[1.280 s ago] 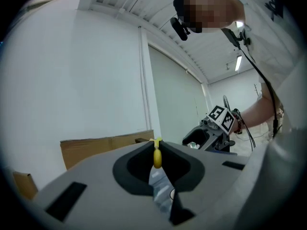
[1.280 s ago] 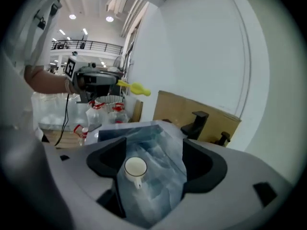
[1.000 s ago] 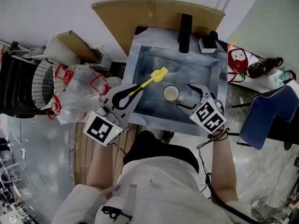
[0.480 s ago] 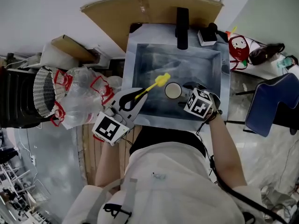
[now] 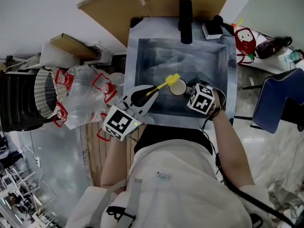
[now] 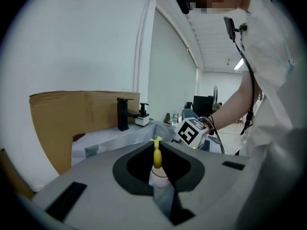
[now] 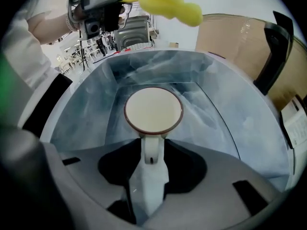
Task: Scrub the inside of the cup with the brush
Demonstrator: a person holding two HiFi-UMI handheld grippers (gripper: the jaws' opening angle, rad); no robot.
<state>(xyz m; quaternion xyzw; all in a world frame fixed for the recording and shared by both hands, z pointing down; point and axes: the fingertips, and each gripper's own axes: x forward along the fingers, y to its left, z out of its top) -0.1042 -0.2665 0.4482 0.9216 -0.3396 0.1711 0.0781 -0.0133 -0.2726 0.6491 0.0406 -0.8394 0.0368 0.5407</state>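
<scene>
Both claws have sunk lower into the sink (image 5: 142, 56) than a second ago, and the brush head has drawn in from clear of the cup to its rim. The left claw (image 5: 148, 95) pinches the brush (image 5: 164, 84) by its handle. The yellow head juts well ahead of its tips, up and to the right, over the cup's left rim; whether it touches is unclear. The cup (image 5: 178, 87) stands mouth up just ahead of the right claw (image 5: 187, 90), handle pointing back between its jaws. Those jaws have just been closing and now clamp the handle. The faucet (image 5: 185, 14) stands well beyond both claws.
</scene>
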